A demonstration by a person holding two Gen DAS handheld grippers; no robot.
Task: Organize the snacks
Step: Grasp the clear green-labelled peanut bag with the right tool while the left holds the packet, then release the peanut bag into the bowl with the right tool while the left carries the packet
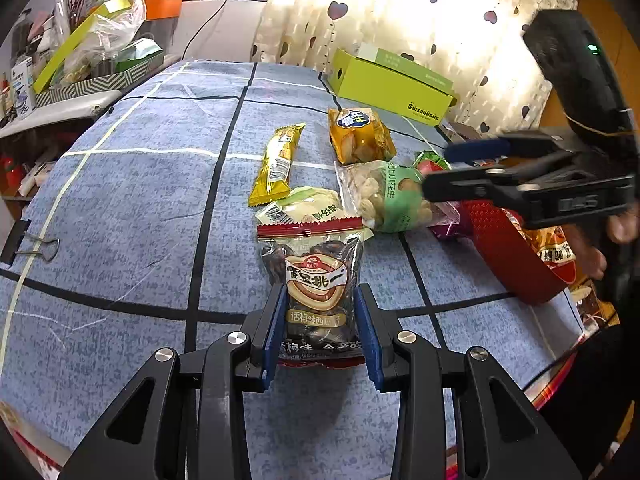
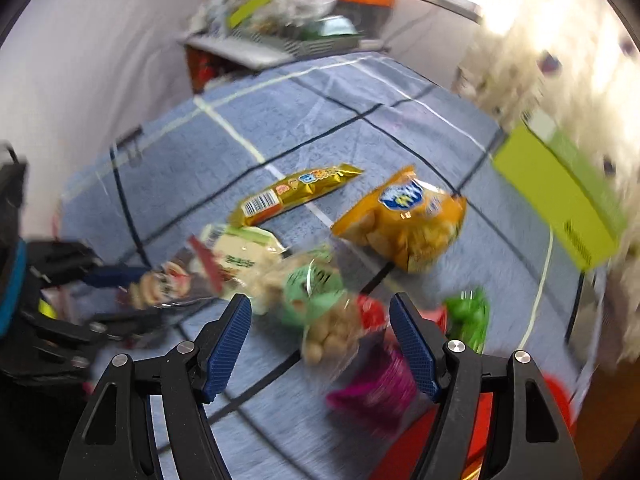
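Blue pads of my left gripper (image 1: 320, 330) pinch the watermelon-seed bag (image 1: 316, 280) on the tablecloth (image 1: 120, 208); my right gripper (image 2: 320, 344), spread wide, should centre on the peanut bag (image 2: 320, 312).

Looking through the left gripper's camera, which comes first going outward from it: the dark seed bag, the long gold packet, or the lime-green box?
1. Dark seed bag, held between the left gripper fingers.
2. Long gold packet, mid-table, slightly left.
3. Lime-green box, at the far edge, right, by the curtain.
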